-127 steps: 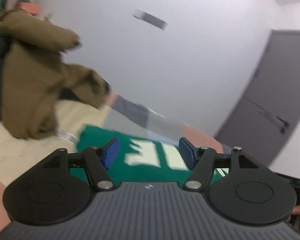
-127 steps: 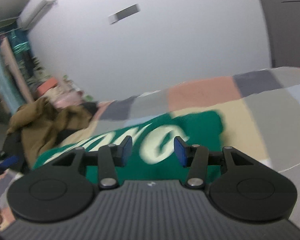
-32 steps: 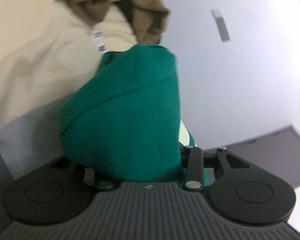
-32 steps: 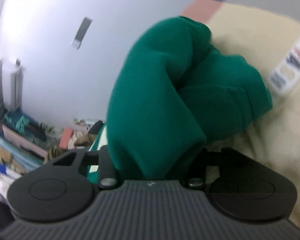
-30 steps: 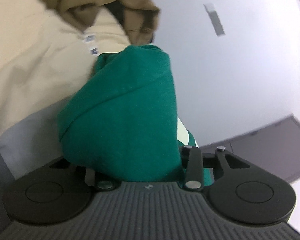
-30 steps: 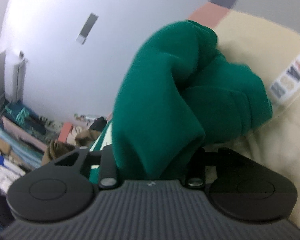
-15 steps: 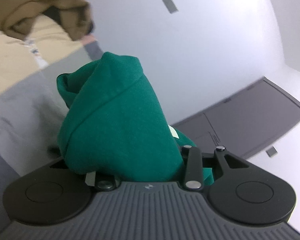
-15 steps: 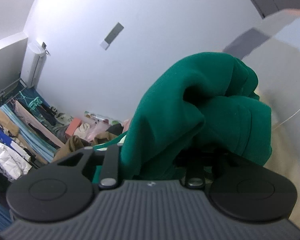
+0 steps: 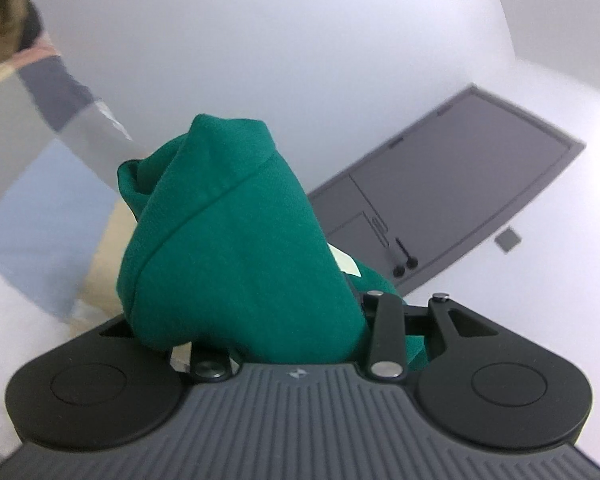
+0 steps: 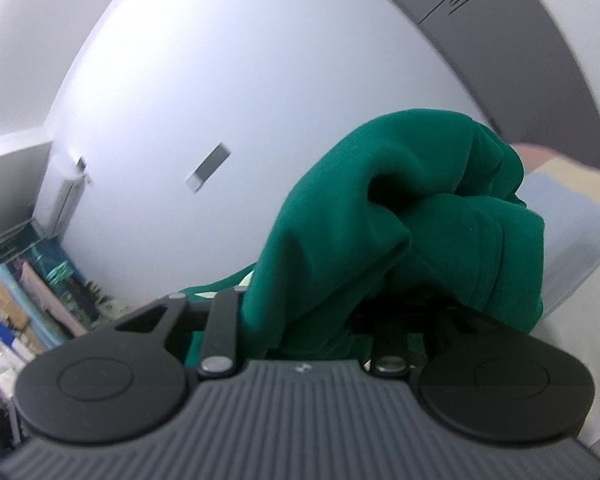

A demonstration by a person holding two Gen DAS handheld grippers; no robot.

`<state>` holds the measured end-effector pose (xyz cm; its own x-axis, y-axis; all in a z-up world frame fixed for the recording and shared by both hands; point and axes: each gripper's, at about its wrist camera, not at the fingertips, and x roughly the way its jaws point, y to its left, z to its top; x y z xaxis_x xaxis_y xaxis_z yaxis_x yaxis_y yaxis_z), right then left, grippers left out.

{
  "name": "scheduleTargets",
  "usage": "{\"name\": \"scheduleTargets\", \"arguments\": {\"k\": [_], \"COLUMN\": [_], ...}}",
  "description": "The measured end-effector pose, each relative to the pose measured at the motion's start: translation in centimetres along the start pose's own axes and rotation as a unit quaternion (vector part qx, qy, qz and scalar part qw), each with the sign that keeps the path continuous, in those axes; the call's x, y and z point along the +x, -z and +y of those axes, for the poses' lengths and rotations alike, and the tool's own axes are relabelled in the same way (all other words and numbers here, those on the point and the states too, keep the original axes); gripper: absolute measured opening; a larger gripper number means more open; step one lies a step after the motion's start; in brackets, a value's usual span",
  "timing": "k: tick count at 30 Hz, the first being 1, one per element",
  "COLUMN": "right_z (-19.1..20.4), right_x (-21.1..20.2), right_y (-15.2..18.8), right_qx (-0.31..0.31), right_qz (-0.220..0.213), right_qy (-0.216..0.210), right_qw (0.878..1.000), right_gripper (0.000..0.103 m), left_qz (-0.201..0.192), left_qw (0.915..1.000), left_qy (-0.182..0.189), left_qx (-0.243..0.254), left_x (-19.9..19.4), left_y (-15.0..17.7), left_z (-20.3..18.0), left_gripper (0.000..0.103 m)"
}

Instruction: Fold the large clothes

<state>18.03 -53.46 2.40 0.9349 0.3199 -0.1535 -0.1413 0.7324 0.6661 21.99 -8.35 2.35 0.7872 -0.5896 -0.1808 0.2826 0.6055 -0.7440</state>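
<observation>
A green sweatshirt with pale lettering is bunched over both grippers. In the left wrist view my left gripper (image 9: 296,316) is shut on a thick fold of the green sweatshirt (image 9: 236,248), which covers the fingertips. In the right wrist view my right gripper (image 10: 308,320) is shut on another bunch of the same sweatshirt (image 10: 400,232), which hangs over the right finger. Both grippers are raised and tilted up toward the wall.
A patchwork bed cover (image 9: 32,184) lies at the left in the left wrist view and at the right in the right wrist view (image 10: 572,216). A grey door (image 9: 452,184) is ahead. A brown garment (image 9: 4,28) lies far left. Hanging clothes (image 10: 16,300) fill the lower left.
Both grippers have risen and tilted up with the green sweatshirt held; the bed has dropped toward the frame edges and the wall and door now fill the views.
</observation>
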Motion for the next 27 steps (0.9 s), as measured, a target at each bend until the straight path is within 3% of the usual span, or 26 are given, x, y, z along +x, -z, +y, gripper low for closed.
{"name": "scheduleTargets", "arguments": {"k": [7, 14, 21, 27], "right_z": [-6.0, -12.8, -17.0, -18.0], "right_x": [0.8, 3.1, 4.8, 4.9], "right_y": [-3.1, -2.6, 1.2, 4.0], "right_qx": [0.006, 0.028, 0.016, 0.004], "right_qz": [-0.021, -0.019, -0.009, -0.02], "right_qy": [0.041, 0.069, 0.075, 0.072], "right_qw": [0.999, 0.997, 0.997, 0.997], "right_gripper": [0.034, 0.034, 0.034, 0.034], "left_qz": [0.037, 0.076, 0.088, 0.087], "left_qw": [0.9991, 0.9963, 0.9938, 0.9909], "left_qy": [-0.009, -0.032, -0.051, -0.06], "left_qx": [0.021, 0.025, 0.043, 0.084], "left_x": [9.2, 17.3, 20.5, 19.8], "left_y": [2.4, 4.7, 7.7, 9.7], "left_z": [-2.3, 0.8, 5.5, 7.6], "left_gripper": [0.043, 0.043, 0.043, 0.043]}}
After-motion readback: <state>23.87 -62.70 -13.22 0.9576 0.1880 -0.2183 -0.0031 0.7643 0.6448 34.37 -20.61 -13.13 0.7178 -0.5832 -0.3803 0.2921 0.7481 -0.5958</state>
